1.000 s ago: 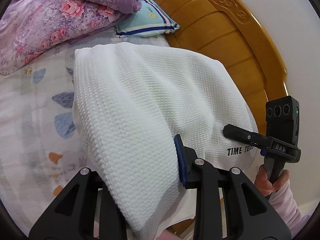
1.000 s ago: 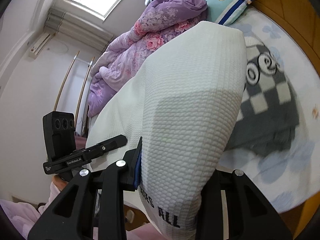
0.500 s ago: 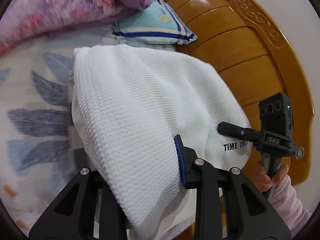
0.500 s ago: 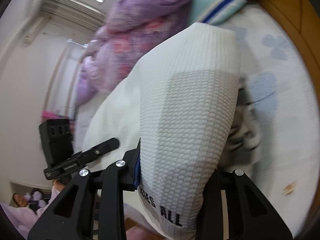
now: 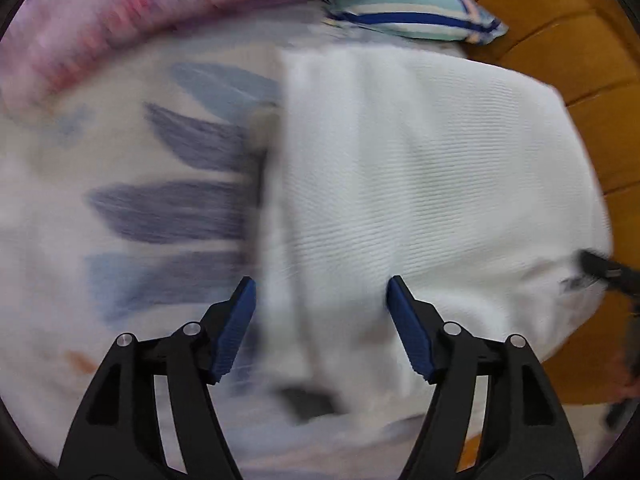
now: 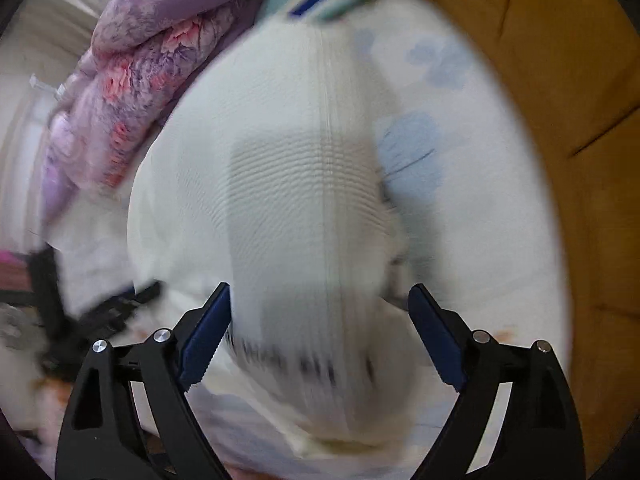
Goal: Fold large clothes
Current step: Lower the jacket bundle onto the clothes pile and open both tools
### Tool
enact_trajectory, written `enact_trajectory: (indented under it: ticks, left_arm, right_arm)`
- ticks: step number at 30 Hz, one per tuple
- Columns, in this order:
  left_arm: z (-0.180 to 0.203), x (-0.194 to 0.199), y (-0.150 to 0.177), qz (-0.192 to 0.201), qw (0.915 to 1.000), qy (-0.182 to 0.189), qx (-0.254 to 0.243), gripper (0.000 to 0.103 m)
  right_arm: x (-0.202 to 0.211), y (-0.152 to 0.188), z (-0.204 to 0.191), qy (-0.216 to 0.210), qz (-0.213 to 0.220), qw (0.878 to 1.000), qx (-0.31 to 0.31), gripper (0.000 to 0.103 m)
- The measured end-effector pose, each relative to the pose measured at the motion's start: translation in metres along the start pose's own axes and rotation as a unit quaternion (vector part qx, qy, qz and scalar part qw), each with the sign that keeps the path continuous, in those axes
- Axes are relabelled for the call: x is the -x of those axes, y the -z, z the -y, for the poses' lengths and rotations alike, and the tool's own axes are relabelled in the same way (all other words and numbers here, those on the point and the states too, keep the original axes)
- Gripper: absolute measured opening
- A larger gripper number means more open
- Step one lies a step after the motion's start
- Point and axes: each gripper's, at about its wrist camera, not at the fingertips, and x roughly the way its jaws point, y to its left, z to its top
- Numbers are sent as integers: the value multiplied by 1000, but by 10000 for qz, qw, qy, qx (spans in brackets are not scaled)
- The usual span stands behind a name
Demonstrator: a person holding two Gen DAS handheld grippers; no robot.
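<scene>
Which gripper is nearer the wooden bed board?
Right. The right gripper, fingers opening around the white garment, is at the garment's edge beside the wooden bed board; the left gripper, also opening around it, sits at the far edge.

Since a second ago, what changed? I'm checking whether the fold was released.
Both grippers, left and right, were clamped on the white garment; now their jaws are opening and it lies between them on the bed sheet. Quilt and pillow stayed.
</scene>
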Motion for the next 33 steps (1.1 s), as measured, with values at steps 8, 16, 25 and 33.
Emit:
enact_trajectory:
  ticks: [8,16,25,33]
  left_arm:
    - [21,13,7,7,9976,672,134,13]
    - [34,-70,-7,-454,9961,710,254,9]
    - [26,-28,-122,443,9969,604,249,9]
    - [31,-32,-73,107,9989,440,114,8]
  right_arm:
    - [29,26,-2,198,372,9962,767,13]
    - [-67,-1,38,458,-54,9989,31,13]
    - [-33,-111,1,-152,23,9999,43,17]
    - [-48,-97,7,-34,-120,9997,-206,17]
